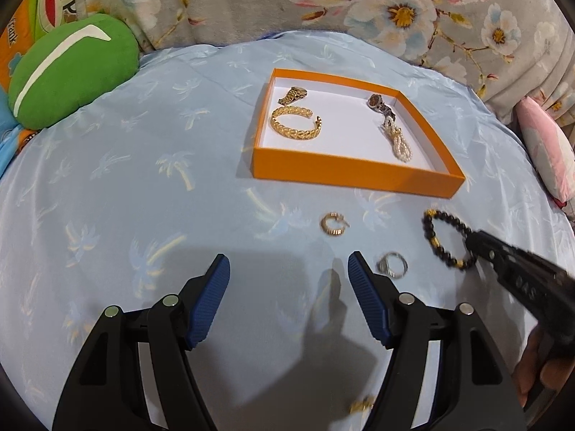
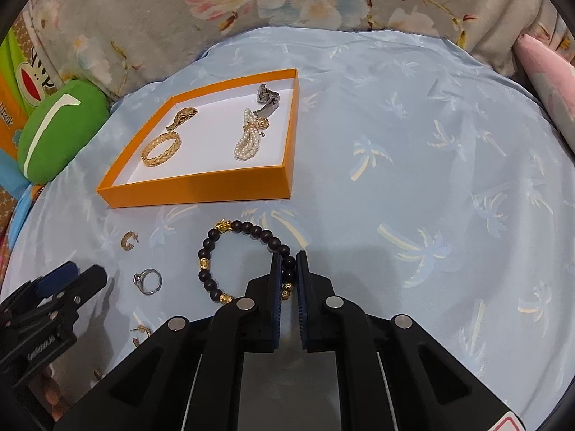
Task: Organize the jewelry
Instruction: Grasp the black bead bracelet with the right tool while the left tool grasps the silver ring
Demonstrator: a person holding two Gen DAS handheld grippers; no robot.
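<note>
An orange box (image 1: 352,172) (image 2: 194,190) with a white floor holds a gold bangle (image 1: 295,123) (image 2: 160,149), a gold watch (image 1: 293,95) (image 2: 182,116), a silver watch (image 1: 381,105) (image 2: 266,98) and a pearl piece (image 1: 399,142) (image 2: 248,140). My right gripper (image 2: 288,264) (image 1: 478,248) is shut on a dark bead bracelet (image 2: 212,248) (image 1: 431,231) lying on the cloth. My left gripper (image 1: 288,269) (image 2: 72,276) is open and empty, hovering near a silver ring (image 1: 392,265) (image 2: 148,281) and a gold hoop earring (image 1: 333,224) (image 2: 128,240).
A second gold earring (image 1: 361,405) (image 2: 142,334) lies near the front. A green cushion (image 1: 68,72) (image 2: 59,129) sits at the left. A pink pillow (image 1: 550,154) (image 2: 550,79) is at the right. Floral fabric (image 1: 359,7) lies behind the blue palm-print cloth (image 2: 431,143).
</note>
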